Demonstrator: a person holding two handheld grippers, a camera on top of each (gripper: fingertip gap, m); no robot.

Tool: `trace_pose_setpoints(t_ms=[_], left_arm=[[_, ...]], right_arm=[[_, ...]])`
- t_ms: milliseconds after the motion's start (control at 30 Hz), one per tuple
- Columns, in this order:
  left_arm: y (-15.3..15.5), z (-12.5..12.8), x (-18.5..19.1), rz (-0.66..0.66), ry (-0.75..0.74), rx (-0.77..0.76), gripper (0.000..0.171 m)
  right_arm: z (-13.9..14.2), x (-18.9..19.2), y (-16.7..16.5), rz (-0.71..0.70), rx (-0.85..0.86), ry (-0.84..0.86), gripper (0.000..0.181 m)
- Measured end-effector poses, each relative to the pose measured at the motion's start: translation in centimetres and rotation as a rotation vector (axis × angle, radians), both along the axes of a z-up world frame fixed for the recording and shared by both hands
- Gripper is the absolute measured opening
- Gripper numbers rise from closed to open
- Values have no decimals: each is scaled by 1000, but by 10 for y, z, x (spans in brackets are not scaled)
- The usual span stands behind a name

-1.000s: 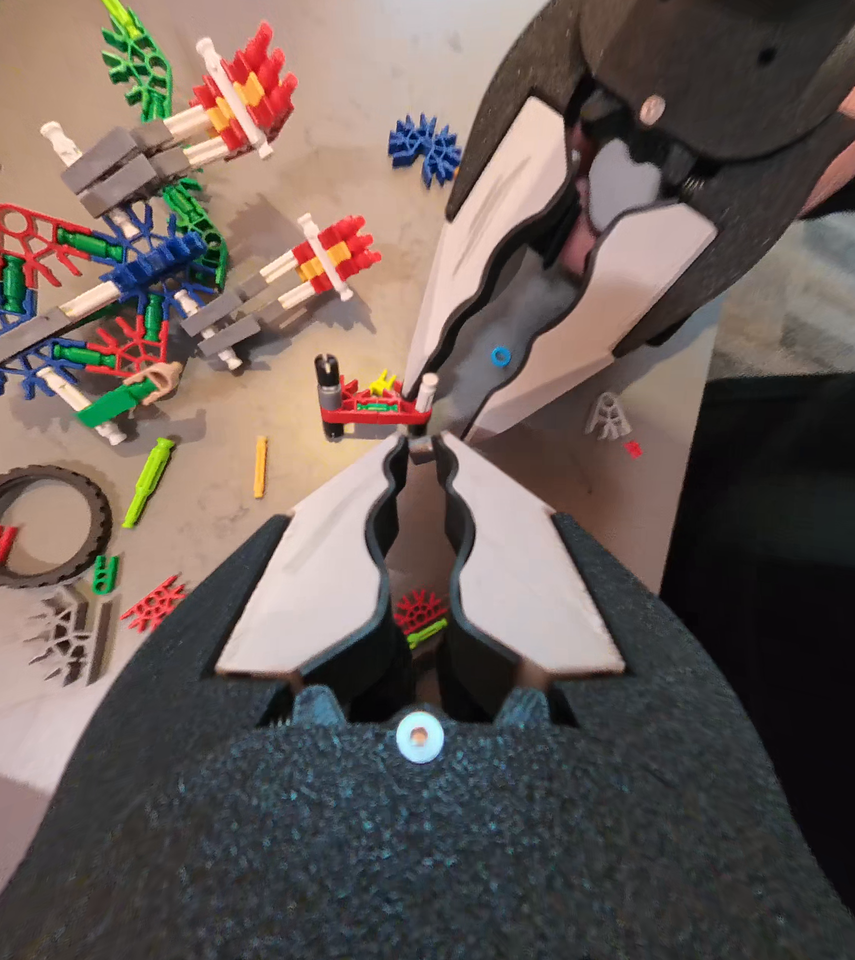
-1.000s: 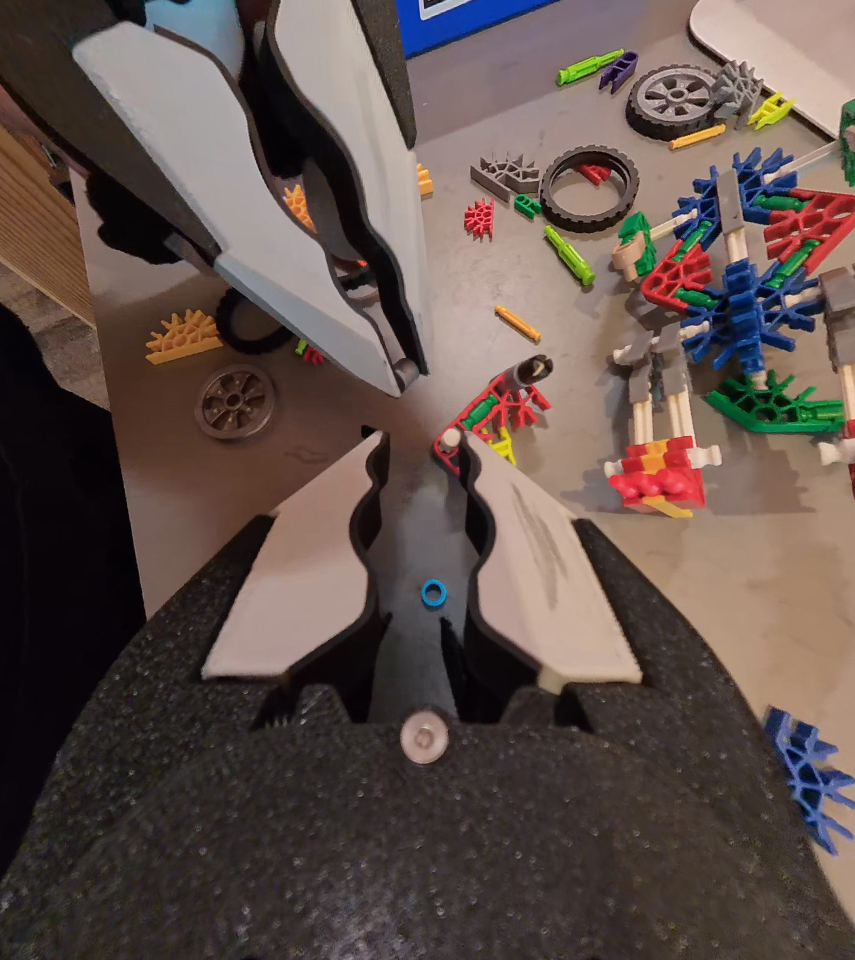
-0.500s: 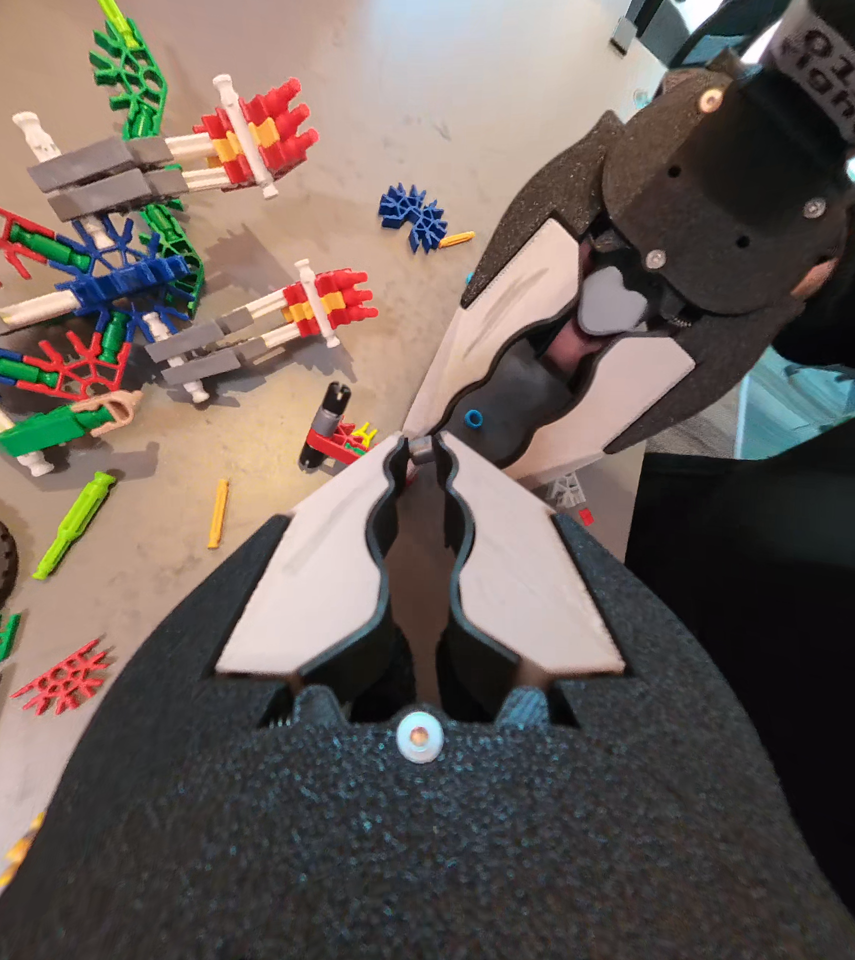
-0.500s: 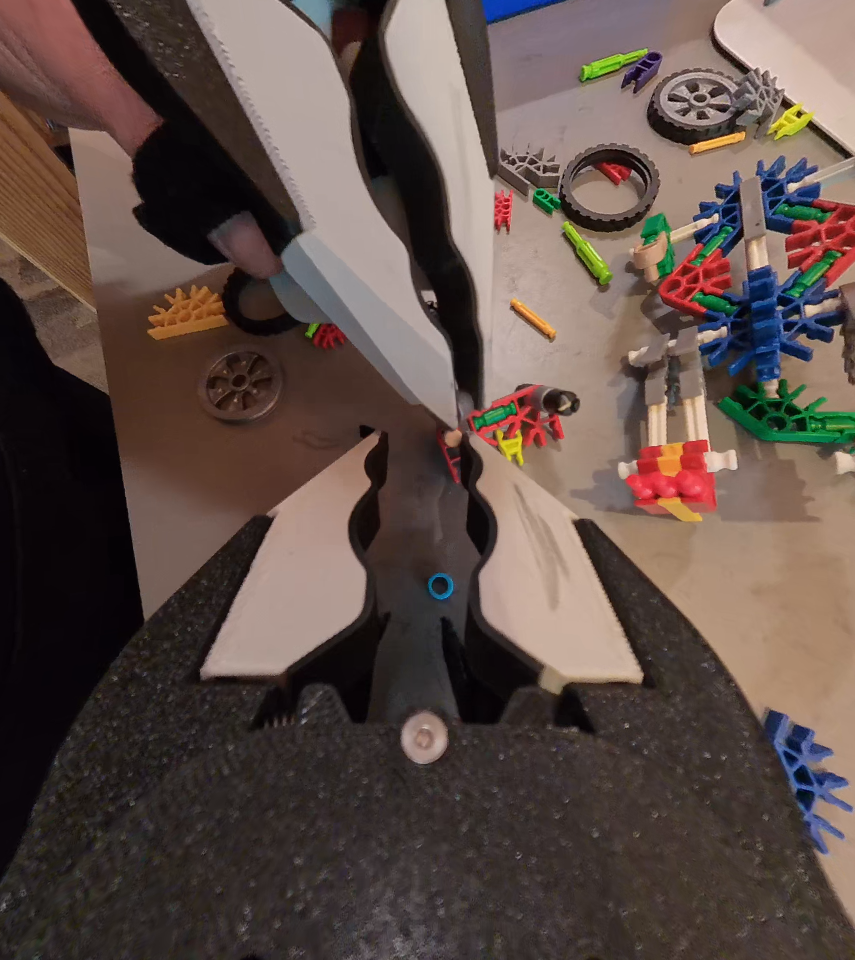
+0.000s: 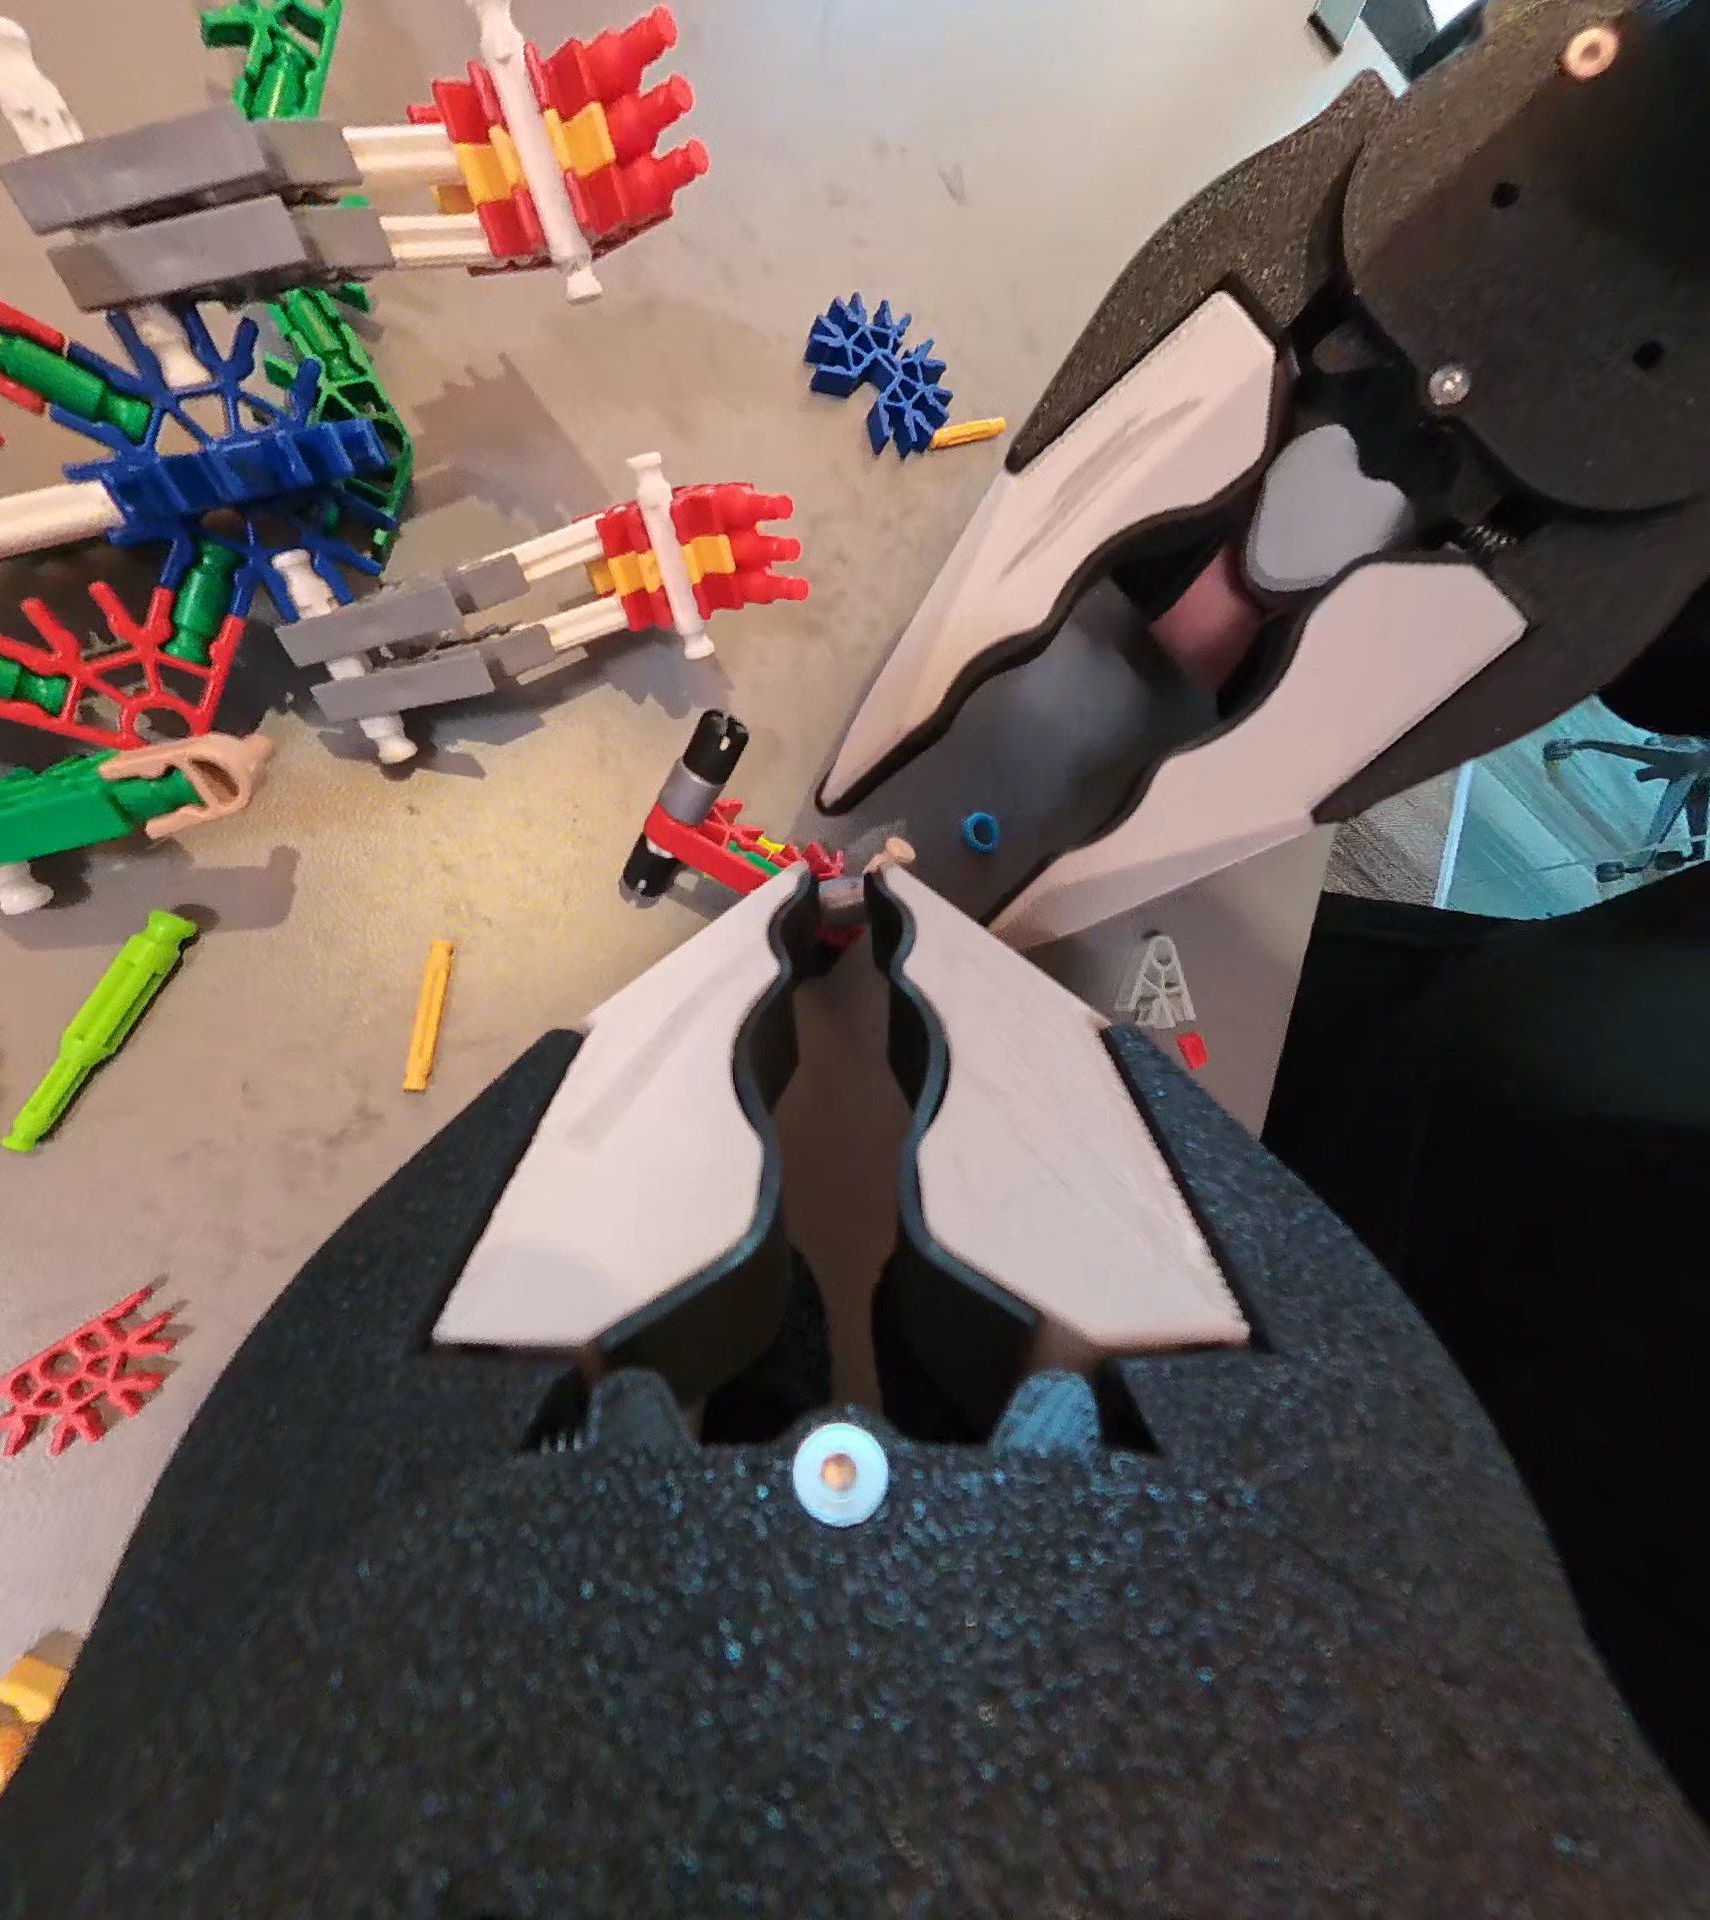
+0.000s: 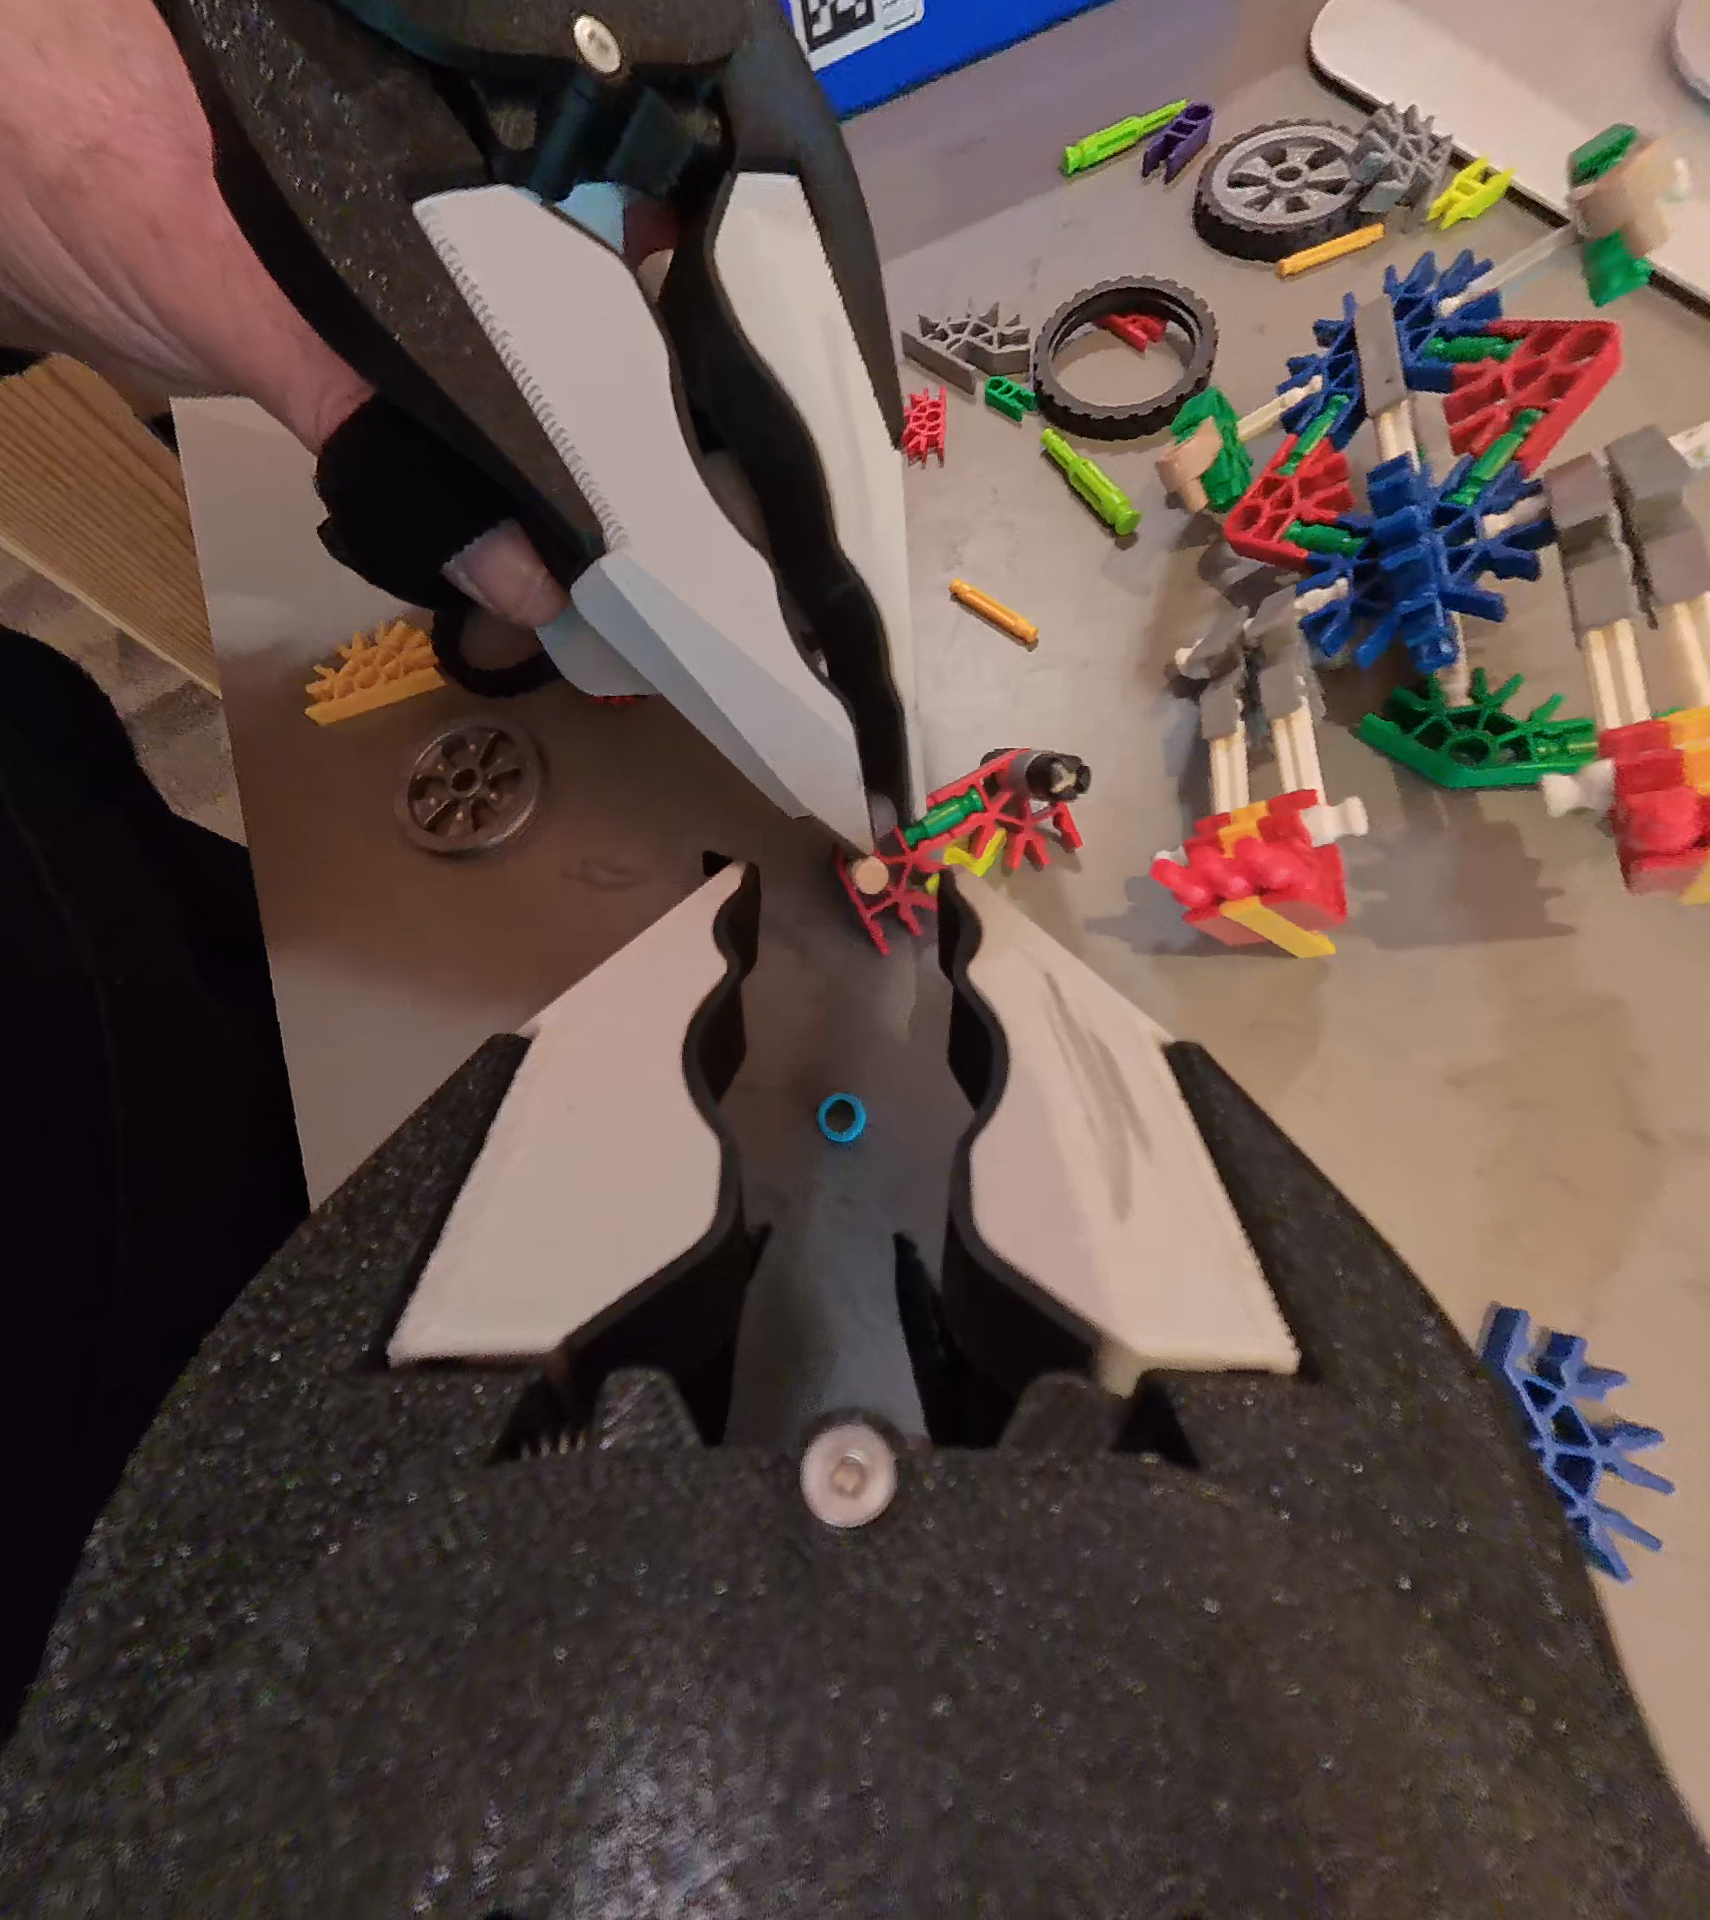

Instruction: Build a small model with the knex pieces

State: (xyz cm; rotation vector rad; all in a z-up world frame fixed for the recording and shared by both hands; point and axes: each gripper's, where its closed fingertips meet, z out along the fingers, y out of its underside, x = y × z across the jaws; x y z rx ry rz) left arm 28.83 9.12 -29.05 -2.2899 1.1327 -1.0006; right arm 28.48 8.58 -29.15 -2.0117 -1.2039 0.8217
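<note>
Left tongs (image 5: 838, 896): tips pinching a small grey plastic piece (image 5: 840, 900) at one end of a small red plastic lattice assembly (image 6: 976, 831), which carries a black-and-grey cylinder (image 5: 690, 798), a green rod and a yellow clip. The assembly sits near the table (image 5: 539, 997) edge closest to the person.

Right tongs (image 6: 846, 883): spread apart, holding nothing; one tip is just beside the red lattice. A small blue plastic ring (image 6: 840, 1120) lies on the table between its two fingers.

Large multicoloured construction-toy model (image 6: 1402, 540), blue, red, green, grey and white: farther in on the table, well apart from both tongs.

Loose parts scattered across the table: short orange rod (image 5: 427, 1013), lime-green rod (image 5: 98, 1029), flat red snowflake connector (image 5: 72, 1371), blue snowflake connector (image 5: 882, 374), black rubber tyre ring (image 6: 1126, 355), spoked grey wheel (image 6: 1282, 197), dark spoked hub (image 6: 470, 784), yellow fan-shaped connector (image 6: 373, 670).
</note>
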Motion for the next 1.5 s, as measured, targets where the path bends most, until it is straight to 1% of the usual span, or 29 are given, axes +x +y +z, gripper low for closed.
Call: trace_pose_setpoints(t_ms=[100, 200, 400, 500, 633, 733, 833, 933, 1000, 1100, 1167, 1267, 1367, 1500], left_arm=[[1, 0, 0, 5, 3, -7, 8], [2, -1, 0, -19, 52, 50, 8], [3, -1, 3, -9, 35, 15, 8], [4, -1, 3, -12, 44, 20, 8], [3, 1, 5, -15, 34, 16, 8], [2, 12, 8, -8, -20, -4, 8], [0, 30, 12, 30, -156, -106, 8], [1, 38, 10, 76, -253, -202, 8], [1, 40, 8, 89, -284, -231, 8], [-2, 31, 5, 89, -255, -224, 8], [-3, 29, 5, 102, -271, -252, 8], [-3, 26, 3, 108, -272, -258, 8], [-5, 29, 4, 107, -285, -277, 8], [-9, 37, 8, 103, -346, -360, 8]], right_arm=[[1, 5, 3, -21, -23, 15, 34], [4, 10, 3, -29, -39, 48, 34], [3, 15, -4, -3, -46, 43, 37], [6, 20, 0, -29, -45, 60, 37], [8, 17, 3, -22, 11, 46, 35], [14, 9, 5, 3, 102, 19, 31], [25, 1, 9, 11, 228, -8, 27], [33, -4, 10, 30, 356, -53, 25], [35, -7, 10, 30, 369, -51, 25], [27, -7, 9, 31, 355, -63, 22], [21, -6, 7, 31, 345, -73, 21], [21, -8, 5, 20, 310, -49, 22], [25, -10, 6, 9, 310, -35, 22], [30, -15, 9, 2, 340, -33, 19]])
